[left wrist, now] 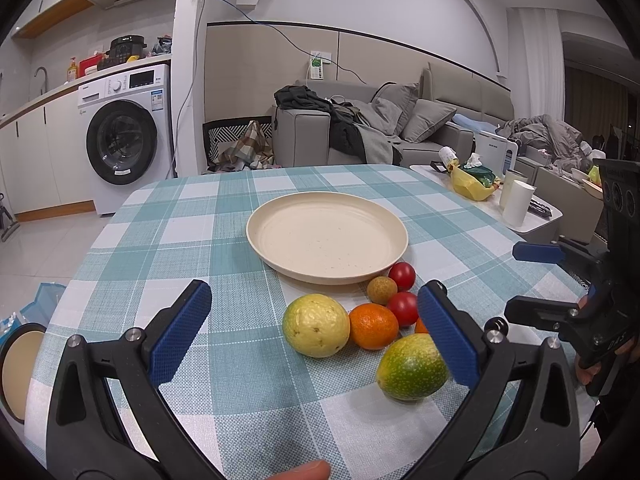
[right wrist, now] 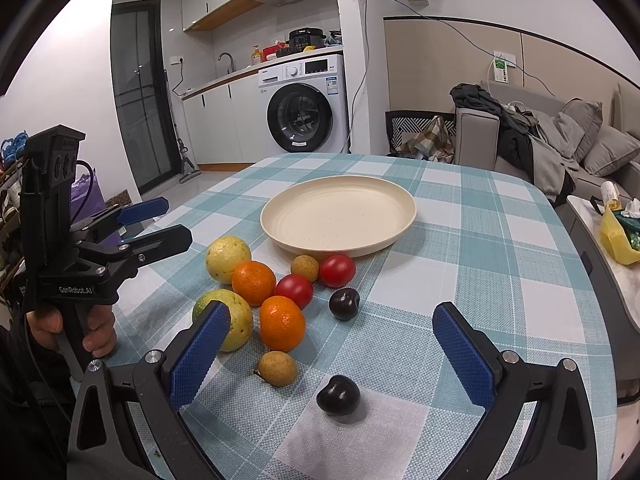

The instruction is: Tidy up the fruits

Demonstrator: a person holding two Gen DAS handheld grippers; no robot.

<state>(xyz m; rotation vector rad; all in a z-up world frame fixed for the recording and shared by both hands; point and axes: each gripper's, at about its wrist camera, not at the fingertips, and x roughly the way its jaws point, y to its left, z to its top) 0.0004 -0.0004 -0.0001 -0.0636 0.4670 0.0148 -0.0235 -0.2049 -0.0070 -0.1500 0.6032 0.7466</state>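
Observation:
A cream plate sits empty on the checked tablecloth. In front of it lies a cluster of fruit: a yellow guava, a green-yellow guava, oranges, red tomatoes, brown longans, and dark plums. My left gripper is open, its jaws either side of the yellow guava. My right gripper is open, just above the near plum and longan.
The table has a rounded edge. A side table with cups and a yellow bag stands to the right. A washing machine and a sofa stand behind. The other gripper shows in each view.

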